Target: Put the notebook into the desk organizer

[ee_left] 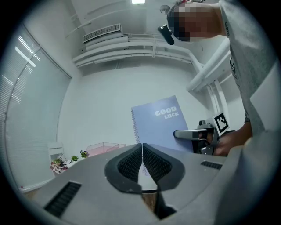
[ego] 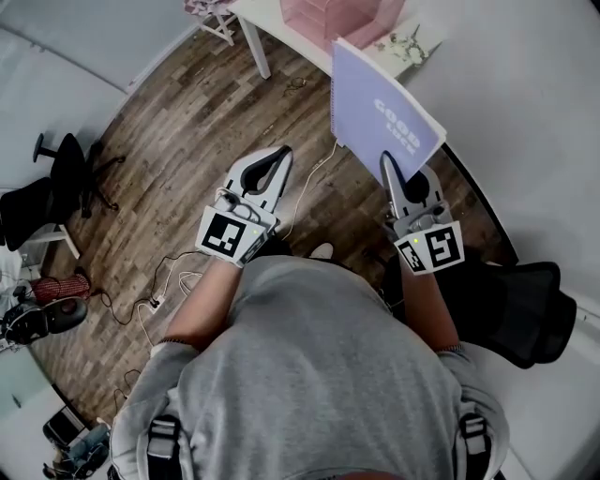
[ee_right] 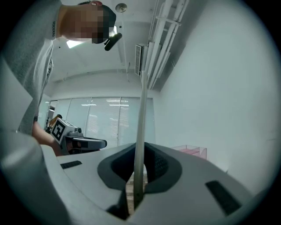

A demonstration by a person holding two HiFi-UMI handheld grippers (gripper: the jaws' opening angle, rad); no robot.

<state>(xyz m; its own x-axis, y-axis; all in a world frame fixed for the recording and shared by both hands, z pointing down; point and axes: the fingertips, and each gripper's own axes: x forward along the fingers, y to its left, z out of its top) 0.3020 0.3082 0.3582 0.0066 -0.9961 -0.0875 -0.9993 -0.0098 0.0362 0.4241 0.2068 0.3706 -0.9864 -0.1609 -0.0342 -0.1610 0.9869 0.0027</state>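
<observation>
A lavender spiral notebook point(ego: 382, 105) printed "GOOD LUCK" is held upright in the air, its lower corner clamped in my right gripper point(ego: 388, 161). In the right gripper view I see the notebook point(ee_right: 141, 132) edge-on, running up from between the jaws. From the left gripper view, the notebook point(ee_left: 162, 123) shows its cover. My left gripper point(ego: 284, 152) is shut and empty, hanging over the floor to the notebook's left. The pink clear desk organizer point(ego: 337, 17) stands on the white table point(ego: 272, 21) at the top of the head view, beyond the notebook.
A floral card or booklet point(ego: 408, 42) lies on the table by the organizer. Cables point(ego: 169, 272) trail across the wooden floor. A black office chair point(ego: 52, 187) stands at the left, and a dark bag point(ego: 511, 309) lies at the right.
</observation>
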